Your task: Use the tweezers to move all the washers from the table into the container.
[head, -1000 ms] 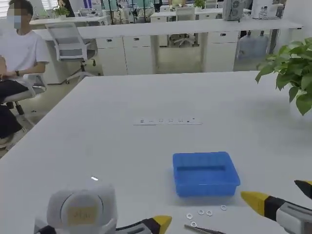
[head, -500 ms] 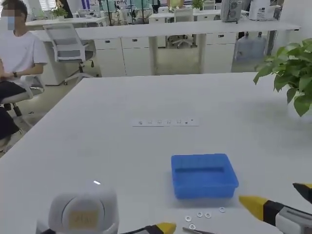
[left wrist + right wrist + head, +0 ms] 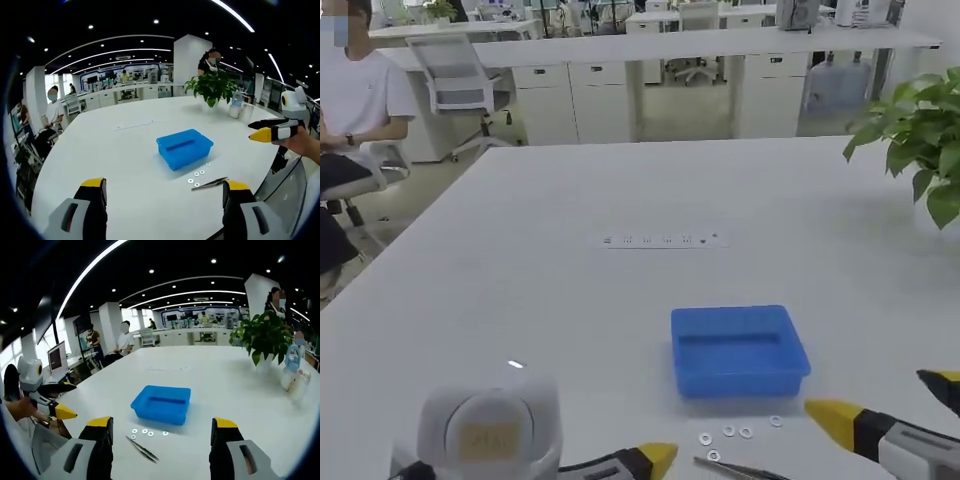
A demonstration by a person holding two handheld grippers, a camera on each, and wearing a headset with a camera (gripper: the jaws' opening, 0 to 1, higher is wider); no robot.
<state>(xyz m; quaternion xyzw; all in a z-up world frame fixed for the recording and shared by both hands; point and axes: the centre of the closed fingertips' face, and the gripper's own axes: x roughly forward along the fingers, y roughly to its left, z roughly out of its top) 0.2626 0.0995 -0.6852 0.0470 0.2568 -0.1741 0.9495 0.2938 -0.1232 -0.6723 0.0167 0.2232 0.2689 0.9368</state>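
A blue container (image 3: 739,350) (image 3: 184,147) (image 3: 161,403) sits on the white table. Several small washers (image 3: 728,434) (image 3: 198,175) (image 3: 147,432) lie on the table just in front of it. Metal tweezers (image 3: 740,470) (image 3: 210,183) (image 3: 142,449) lie beside the washers, nearer me. My left gripper (image 3: 162,192) is open, its yellow-tipped jaws wide apart and nothing between them; one jaw tip (image 3: 655,458) shows at the bottom of the head view. My right gripper (image 3: 162,430) is also open and holds nothing; its jaw tip (image 3: 832,415) sits right of the washers.
A potted plant (image 3: 918,145) (image 3: 212,87) (image 3: 265,337) stands at the table's right edge. A power strip (image 3: 665,240) is set into the table's middle. A person (image 3: 350,100) sits on a chair at far left. Desks and chairs fill the room behind.
The head camera has tilted slightly, shifting the whole picture. The grippers, washers, tweezers and container stay where they were.
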